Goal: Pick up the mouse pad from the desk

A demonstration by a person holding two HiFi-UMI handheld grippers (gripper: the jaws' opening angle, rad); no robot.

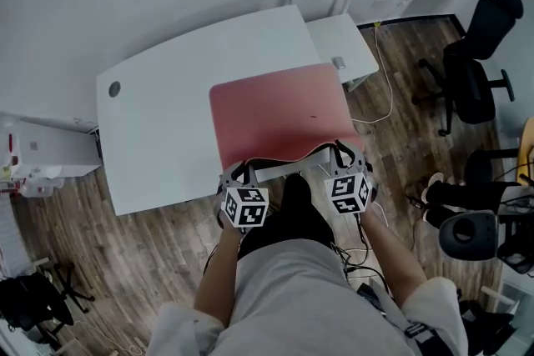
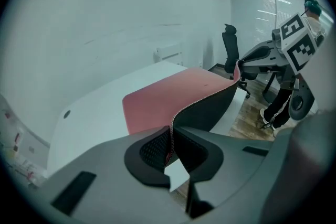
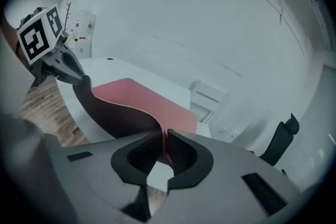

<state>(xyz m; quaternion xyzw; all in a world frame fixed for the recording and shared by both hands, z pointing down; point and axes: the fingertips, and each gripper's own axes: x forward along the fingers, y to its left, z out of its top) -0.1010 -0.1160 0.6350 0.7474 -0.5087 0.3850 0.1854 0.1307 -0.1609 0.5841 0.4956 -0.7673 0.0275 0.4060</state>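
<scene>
left gripper [image 1: 237,171], right gripper [image 1: 343,149]: jaws pinched shut on near corners of mouse pad [image 1: 279,117] | pad: near edge raised, far end lay on desk [image 1: 158,133] | risk: floppy sag could have pulled the thin edge from one pinch

White desk [image 1: 158,129] carries the red mouse pad [image 1: 275,117], near edge lifted
</scene>
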